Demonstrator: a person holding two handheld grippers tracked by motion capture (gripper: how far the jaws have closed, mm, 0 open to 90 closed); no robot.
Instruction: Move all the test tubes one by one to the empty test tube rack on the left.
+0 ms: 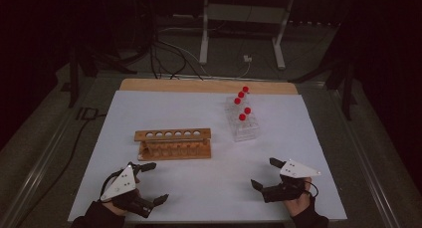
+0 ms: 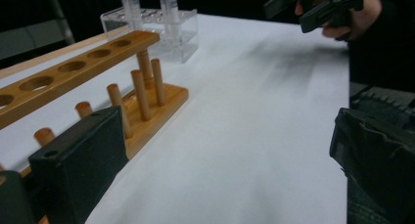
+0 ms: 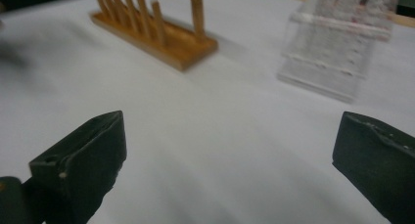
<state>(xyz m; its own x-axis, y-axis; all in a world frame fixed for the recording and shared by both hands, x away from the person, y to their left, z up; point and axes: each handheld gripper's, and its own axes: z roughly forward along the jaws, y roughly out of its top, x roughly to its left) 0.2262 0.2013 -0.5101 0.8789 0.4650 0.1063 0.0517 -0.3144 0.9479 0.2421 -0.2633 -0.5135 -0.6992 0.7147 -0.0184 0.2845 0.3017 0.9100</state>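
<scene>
A wooden test-tube rack (image 1: 172, 143) with a row of round holes stands on the white table (image 1: 199, 188), left of centre; no tube stands in it (image 2: 73, 67) (image 3: 156, 31). Behind it to the right, a clear plastic rack (image 1: 242, 121) holds several red-capped tubes (image 1: 242, 117); it is also in the gripper views (image 2: 151, 26) (image 3: 337, 53). My left gripper (image 1: 153, 183) rests open near the front left edge, just in front of the wooden rack. My right gripper (image 1: 264, 173) sits open at the front right, nothing between its jaws (image 3: 230, 150). The left gripper view (image 2: 220, 150) shows that right gripper (image 2: 313, 6) far off.
A bare wooden strip (image 1: 209, 86) runs along the table's far edge. Beyond it are cables (image 1: 169, 54) and a white metal stand (image 1: 244, 34) on the dark floor. White table surface stretches between the two grippers.
</scene>
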